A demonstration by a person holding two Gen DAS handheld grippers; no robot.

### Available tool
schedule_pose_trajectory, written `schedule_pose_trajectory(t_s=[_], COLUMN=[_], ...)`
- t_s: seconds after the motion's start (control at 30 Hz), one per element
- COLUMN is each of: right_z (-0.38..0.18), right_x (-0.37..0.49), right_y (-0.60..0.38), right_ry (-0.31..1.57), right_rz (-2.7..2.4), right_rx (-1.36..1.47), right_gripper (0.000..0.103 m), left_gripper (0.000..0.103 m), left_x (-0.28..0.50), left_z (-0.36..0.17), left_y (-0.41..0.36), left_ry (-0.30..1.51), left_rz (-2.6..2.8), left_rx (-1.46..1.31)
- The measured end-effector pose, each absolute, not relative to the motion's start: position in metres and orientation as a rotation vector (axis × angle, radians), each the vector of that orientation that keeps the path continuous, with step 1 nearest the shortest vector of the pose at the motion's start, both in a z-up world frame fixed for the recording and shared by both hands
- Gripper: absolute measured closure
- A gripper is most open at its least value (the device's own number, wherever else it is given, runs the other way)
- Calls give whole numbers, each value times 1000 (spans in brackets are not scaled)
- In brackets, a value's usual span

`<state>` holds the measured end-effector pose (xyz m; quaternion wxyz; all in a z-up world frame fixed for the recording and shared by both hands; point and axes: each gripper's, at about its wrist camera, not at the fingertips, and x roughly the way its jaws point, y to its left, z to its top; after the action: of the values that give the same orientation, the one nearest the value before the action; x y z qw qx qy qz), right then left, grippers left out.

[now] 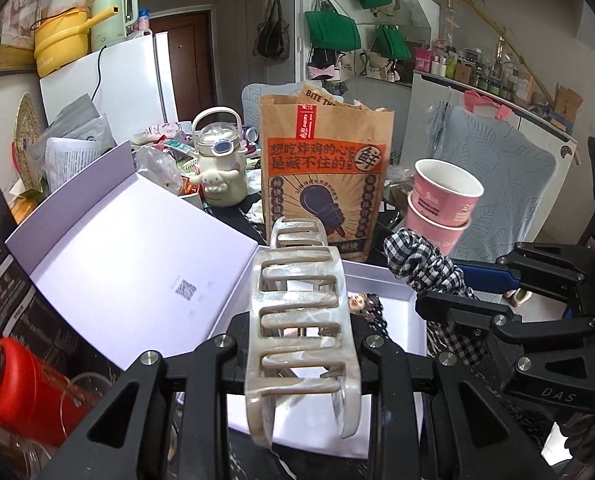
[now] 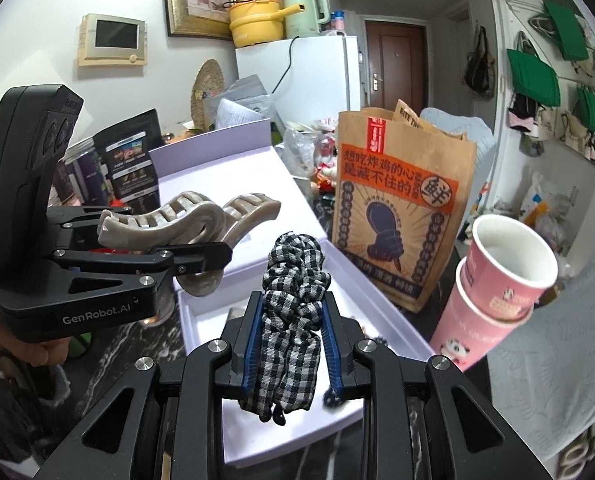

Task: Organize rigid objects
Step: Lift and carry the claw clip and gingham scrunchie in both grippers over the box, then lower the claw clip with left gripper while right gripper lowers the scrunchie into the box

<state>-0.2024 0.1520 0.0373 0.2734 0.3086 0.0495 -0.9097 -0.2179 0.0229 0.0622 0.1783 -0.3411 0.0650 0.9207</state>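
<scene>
My left gripper (image 1: pixel 297 356) is shut on a large beige pearly hair claw clip (image 1: pixel 297 320) and holds it above an open white box (image 1: pixel 381 276). The clip also shows in the right wrist view (image 2: pixel 189 216), held by the left gripper (image 2: pixel 201 260). My right gripper (image 2: pixel 291 344) is shut on a black-and-white checked scrunchie (image 2: pixel 293 300) above the same box (image 2: pixel 201 320). In the left wrist view the scrunchie (image 1: pixel 421 264) and right gripper (image 1: pixel 453 292) sit to the right of the clip. A small dark item (image 1: pixel 367 306) lies in the box.
The box lid (image 1: pixel 137 256) stands open at the left. A brown paper bag (image 1: pixel 325 176) stands behind the box. Two stacked pink paper cups (image 1: pixel 443 208) are at the right. A red bottle (image 1: pixel 29 388) and a cream kettle-shaped jug (image 1: pixel 219 164) are to the left.
</scene>
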Motion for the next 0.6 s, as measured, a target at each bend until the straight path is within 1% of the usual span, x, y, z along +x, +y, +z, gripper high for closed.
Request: schedule_pose_trajectory(t_s=[0.33, 0.6], right_z=[35, 19], right_x=[-239, -261], right_y=[150, 149], right_ry=[104, 82], right_rz=[-2433, -2421], right_rx=[858, 912], right_gripper=[76, 76], left_gripper=[75, 75], left_x=[-254, -272], left_z=[48, 27], left_y=[33, 41], left_ry=[243, 282], left_rz=[2593, 2566], left_rx=[-1005, -1072])
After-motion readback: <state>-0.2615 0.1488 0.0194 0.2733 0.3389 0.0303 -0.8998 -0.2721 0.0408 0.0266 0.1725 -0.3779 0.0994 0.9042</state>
